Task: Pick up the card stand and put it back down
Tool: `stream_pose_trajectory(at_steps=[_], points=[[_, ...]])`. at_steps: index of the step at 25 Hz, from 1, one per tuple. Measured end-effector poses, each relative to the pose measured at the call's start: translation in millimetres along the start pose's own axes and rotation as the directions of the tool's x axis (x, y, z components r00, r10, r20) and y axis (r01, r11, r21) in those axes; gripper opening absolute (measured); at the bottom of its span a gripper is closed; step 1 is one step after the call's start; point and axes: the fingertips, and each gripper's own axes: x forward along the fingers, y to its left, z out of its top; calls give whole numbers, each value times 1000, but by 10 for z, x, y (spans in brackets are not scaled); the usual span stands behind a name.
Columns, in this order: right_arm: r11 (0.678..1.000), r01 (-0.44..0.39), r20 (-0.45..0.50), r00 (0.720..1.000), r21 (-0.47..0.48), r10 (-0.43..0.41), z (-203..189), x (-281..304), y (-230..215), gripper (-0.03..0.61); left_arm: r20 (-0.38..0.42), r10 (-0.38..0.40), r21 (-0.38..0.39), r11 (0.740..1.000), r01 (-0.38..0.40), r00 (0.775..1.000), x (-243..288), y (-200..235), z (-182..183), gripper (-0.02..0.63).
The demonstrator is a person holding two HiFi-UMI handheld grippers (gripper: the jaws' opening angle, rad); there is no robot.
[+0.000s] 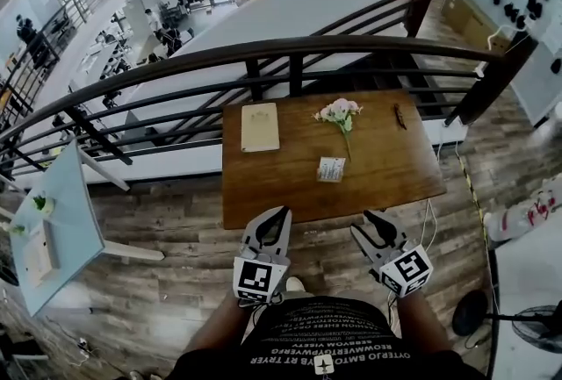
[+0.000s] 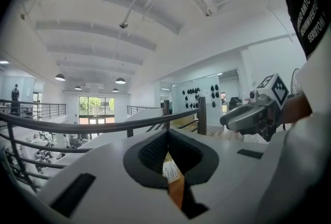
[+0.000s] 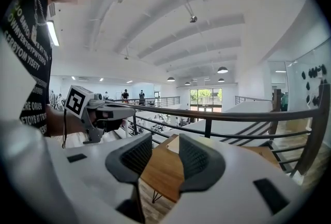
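The card stand (image 1: 331, 168), a small white printed card, stands upright near the middle of the wooden table (image 1: 263, 185). Both grippers hover side by side just short of the table's near edge, apart from the stand. My left gripper (image 1: 282, 214) has its jaws together at the tips with nothing held. In the left gripper view, the card stand (image 2: 170, 170) shows through the slit below the tips of the left gripper (image 2: 167, 135). My right gripper (image 1: 377, 221) stands open and empty. In the right gripper view, only the table (image 3: 165, 171) shows between the jaws of the right gripper (image 3: 165, 141).
On the table lie a beige board (image 1: 260, 126) at the back left, a pink flower sprig (image 1: 340, 113) behind the stand, and a small dark object (image 1: 400, 116) at the back right. A dark railing (image 1: 290, 49) runs right behind the table. A pale blue table (image 1: 53, 229) stands at the left.
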Motion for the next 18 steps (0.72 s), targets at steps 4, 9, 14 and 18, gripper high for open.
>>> stream_pose_trajectory(at_steps=[4,9,14,18], points=[[1000,0,-10,1000,15,0,-40,30,28,150,11,-14,0,1000,14,1000,6,10,51,23],[1000,5,-17,1000,2,-5,-60,-23,45,150,9,-37,21,999,37,999,1,-58,55,23],[1000,13,-17,1000,13,-13,-119,-51,-57,150,-23,-43,21,999,43,999,62,-102,-41,23],[1000,4,-21,1000,23,-3,-225,-28,-200,150,-30,-36,16,999,37,999,200,-160,-98,23]])
